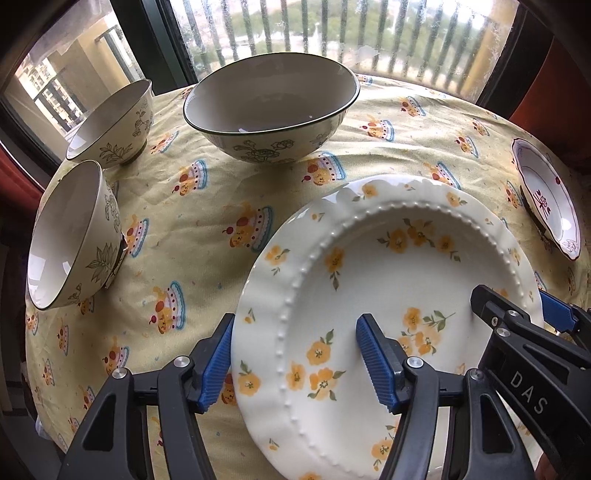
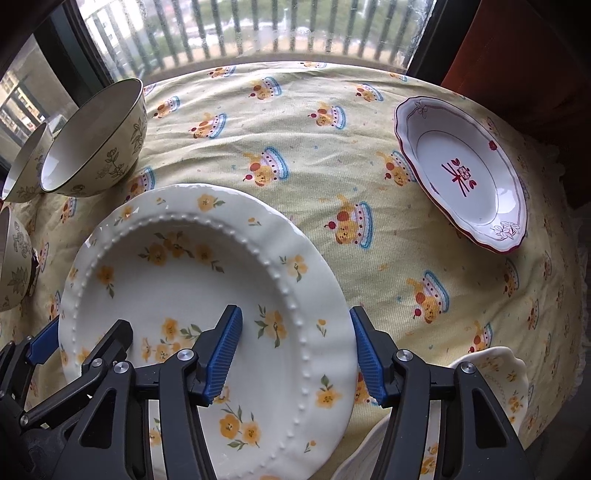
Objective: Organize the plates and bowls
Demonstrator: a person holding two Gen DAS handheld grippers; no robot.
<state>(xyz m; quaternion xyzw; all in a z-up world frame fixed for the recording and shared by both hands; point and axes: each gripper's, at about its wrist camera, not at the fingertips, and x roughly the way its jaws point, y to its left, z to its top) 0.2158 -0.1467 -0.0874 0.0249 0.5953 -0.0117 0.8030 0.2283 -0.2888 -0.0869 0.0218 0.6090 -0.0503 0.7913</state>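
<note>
A white plate with yellow flowers (image 1: pixel 373 280) (image 2: pixel 192 273) lies near the table's front edge. My left gripper (image 1: pixel 299 363) is open, its jaws straddling the plate's left rim. My right gripper (image 2: pixel 295 356) is open and straddles the plate's right rim; it also shows in the left wrist view (image 1: pixel 517 314). A large floral bowl (image 1: pixel 271 107) (image 2: pixel 94 138) stands at the back. Two small floral bowls (image 1: pixel 110 123) (image 1: pixel 70 236) stand at the left. A red-rimmed plate (image 2: pixel 461 173) (image 1: pixel 546 195) lies at the right.
The table has a yellow patterned cloth (image 1: pixel 177 206) (image 2: pixel 317 147). A window with railing (image 1: pixel 332 33) is right behind the table. Another pale scalloped plate (image 2: pixel 495 373) peeks out at the front right under my right gripper.
</note>
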